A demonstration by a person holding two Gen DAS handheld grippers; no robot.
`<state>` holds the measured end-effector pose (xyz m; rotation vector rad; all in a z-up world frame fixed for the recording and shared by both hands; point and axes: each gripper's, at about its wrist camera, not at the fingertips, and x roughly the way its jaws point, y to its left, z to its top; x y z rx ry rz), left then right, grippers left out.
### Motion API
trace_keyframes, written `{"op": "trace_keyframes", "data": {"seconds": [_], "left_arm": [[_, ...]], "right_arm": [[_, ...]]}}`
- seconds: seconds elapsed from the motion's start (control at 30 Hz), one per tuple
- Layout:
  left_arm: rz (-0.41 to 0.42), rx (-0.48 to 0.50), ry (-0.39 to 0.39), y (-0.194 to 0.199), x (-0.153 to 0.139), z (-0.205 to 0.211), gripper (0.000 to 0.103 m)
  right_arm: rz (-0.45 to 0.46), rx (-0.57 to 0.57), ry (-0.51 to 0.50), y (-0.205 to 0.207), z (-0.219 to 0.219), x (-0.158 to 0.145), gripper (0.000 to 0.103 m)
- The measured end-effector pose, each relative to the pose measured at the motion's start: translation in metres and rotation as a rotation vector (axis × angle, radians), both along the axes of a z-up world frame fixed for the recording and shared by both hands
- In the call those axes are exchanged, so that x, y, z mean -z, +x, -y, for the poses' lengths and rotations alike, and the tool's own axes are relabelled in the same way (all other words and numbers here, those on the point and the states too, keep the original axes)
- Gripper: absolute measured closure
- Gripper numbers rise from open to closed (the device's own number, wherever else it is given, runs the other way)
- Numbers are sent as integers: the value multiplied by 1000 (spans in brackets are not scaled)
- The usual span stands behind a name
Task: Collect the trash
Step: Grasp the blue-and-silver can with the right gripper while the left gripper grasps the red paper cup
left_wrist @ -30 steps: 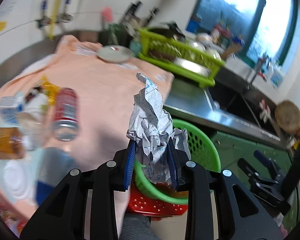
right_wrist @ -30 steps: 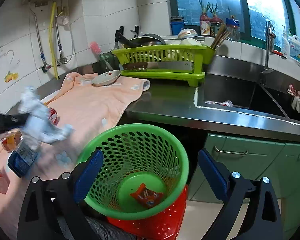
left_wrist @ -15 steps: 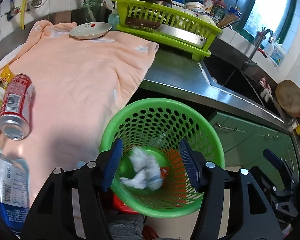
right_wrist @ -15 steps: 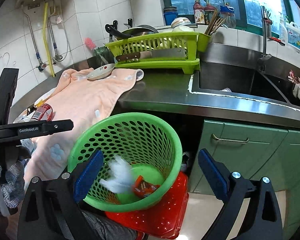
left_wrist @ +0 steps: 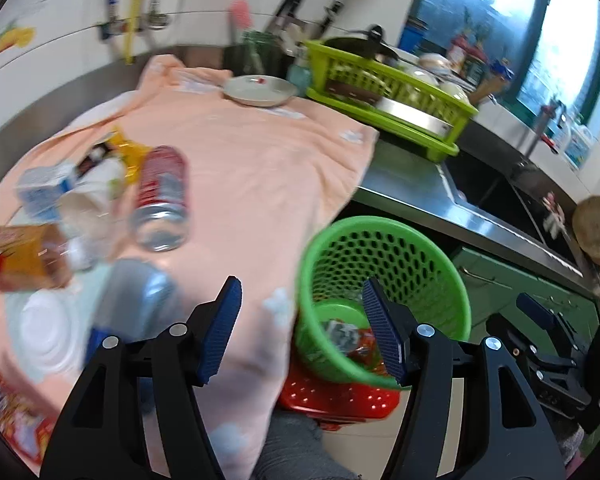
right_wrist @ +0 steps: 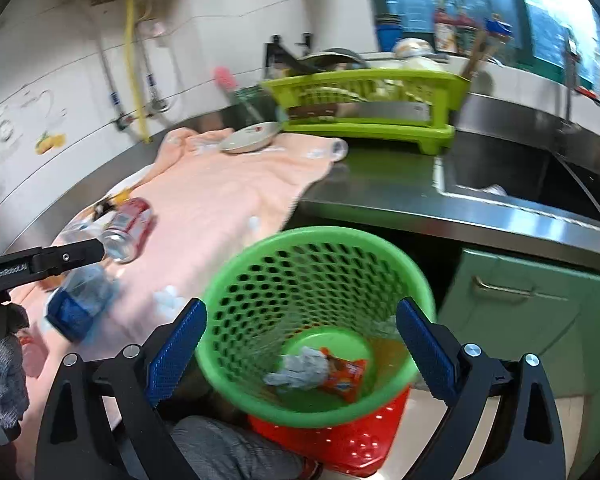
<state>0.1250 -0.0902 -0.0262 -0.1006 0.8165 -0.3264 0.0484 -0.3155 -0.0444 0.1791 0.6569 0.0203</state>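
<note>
A green mesh basket (right_wrist: 320, 256) stands on a red stool (right_wrist: 352, 444) below the counter edge. A crumpled paper ball (right_wrist: 300, 370) and an orange snack wrapper (right_wrist: 346, 374) lie at its bottom. The basket also shows in the left wrist view (left_wrist: 384, 256). My right gripper (right_wrist: 300, 348) is open and empty, its jaws on either side of the basket. My left gripper (left_wrist: 302, 328) is open and empty, over the towel's edge, left of the basket. A red can (left_wrist: 162, 196), a plastic bottle (left_wrist: 136, 300), cartons and wrappers lie on the peach towel (left_wrist: 252, 168).
A green dish rack (right_wrist: 364, 104) and a white dish (right_wrist: 250, 142) sit at the back of the counter. A steel sink (right_wrist: 512, 184) is to the right. Green cabinets (right_wrist: 540, 312) stand under the counter.
My left gripper opened and dropped the crumpled paper into the green basket, then swung left toward the towel and the trash. The right gripper stayed open at the basket.
</note>
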Motion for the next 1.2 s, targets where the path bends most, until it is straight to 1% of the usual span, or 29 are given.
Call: {"op": "trace_keyframes", "data": {"seconds": [0.07,0.23,0.33,0.43,0.53,0.67,0.77,0.83,0.9,1.0,1.1,1.2], "left_arm": [[4,-34,1,-6,-3,-17,40],[25,-159,-5,-26,-14,-73,40],[34,-224,-19,-40,-21,-104,40],[58,-292,-6,-56,-27,-132,40],[67,-357,-9,-71,-33,-159,39],[86,-427,-1,-88,-39,-183,37],[78,-481,-21,-101,-39,-203,36],[69,-517,-27,-108,-37,-212,34],[45,-553,-61,-113,-33,-224,34],[34,-587,-74,-121,-28,-235,34],[15,-611,-98,-126,-23,-243,34],[-14,-626,-142,-130,-17,-248,34]], "right_arm": [[-5,-48,19,5,-17,-2,11],[-27,-162,63,17,-60,-6,11],[-57,-250,100,28,-93,-7,11],[-90,-320,126,39,-125,-5,11],[-129,-372,144,48,-156,-3,11],[-199,-430,238,67,-188,2,11],[-254,-441,313,81,-202,6,11],[-301,-449,361,94,-214,12,11],[-345,-441,384,105,-223,17,11],[-391,-423,405,117,-232,25,11],[-452,-401,446,126,-237,36,11],[-489,-374,466,134,-240,47,11]]}}
